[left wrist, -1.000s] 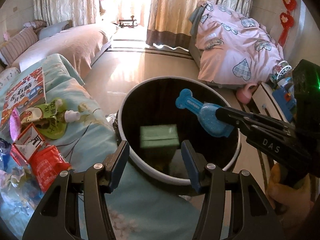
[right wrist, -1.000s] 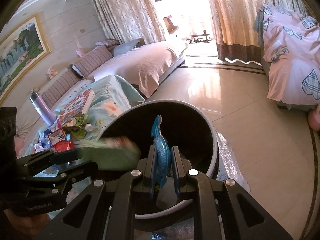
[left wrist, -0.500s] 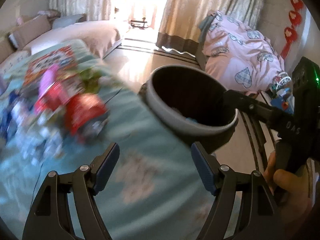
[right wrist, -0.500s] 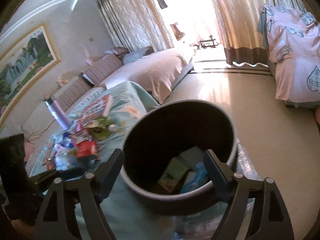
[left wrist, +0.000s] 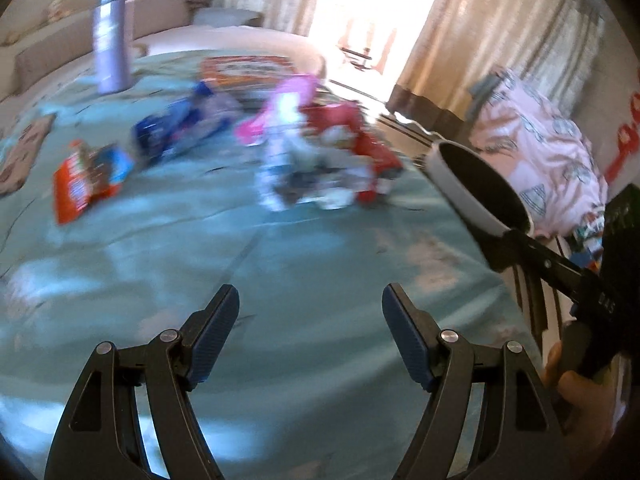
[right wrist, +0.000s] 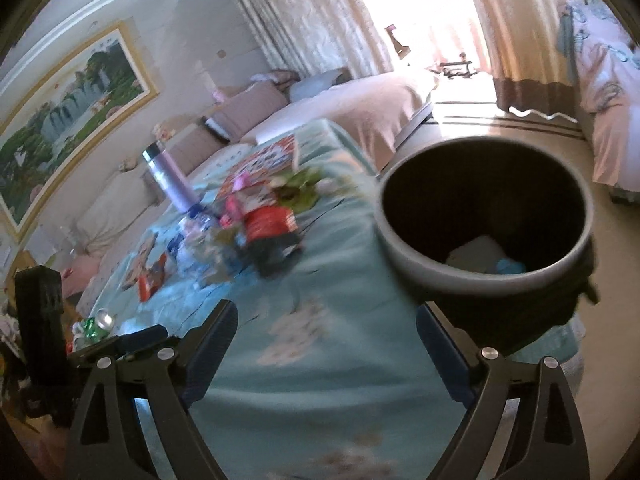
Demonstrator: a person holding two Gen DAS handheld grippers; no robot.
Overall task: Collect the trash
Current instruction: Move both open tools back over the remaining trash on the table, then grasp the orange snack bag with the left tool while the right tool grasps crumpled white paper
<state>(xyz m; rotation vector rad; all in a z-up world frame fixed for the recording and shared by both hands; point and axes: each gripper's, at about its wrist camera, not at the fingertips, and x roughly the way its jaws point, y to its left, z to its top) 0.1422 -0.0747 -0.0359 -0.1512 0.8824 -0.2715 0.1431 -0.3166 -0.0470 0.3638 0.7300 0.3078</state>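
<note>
A: Teal cloth (left wrist: 304,240) carries a heap of wrappers (left wrist: 320,160); the left gripper (left wrist: 310,320) gapes wide, empty, near them.

B: Beside it, the bin (right wrist: 486,216) holds some scraps; the right gripper (right wrist: 326,332) is wide, empty. Plenty left, I'd say.

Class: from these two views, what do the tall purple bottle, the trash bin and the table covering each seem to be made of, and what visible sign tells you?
Purple bottle: likely metal, matte lilac body with a shiny silver band near the top.
Trash bin: probably plastic, smooth pale-grey rim, dark inside.
Table covering: cloth, matte teal with a printed pattern and soft creases.
Motion blur leaves all three uncertain.
</note>
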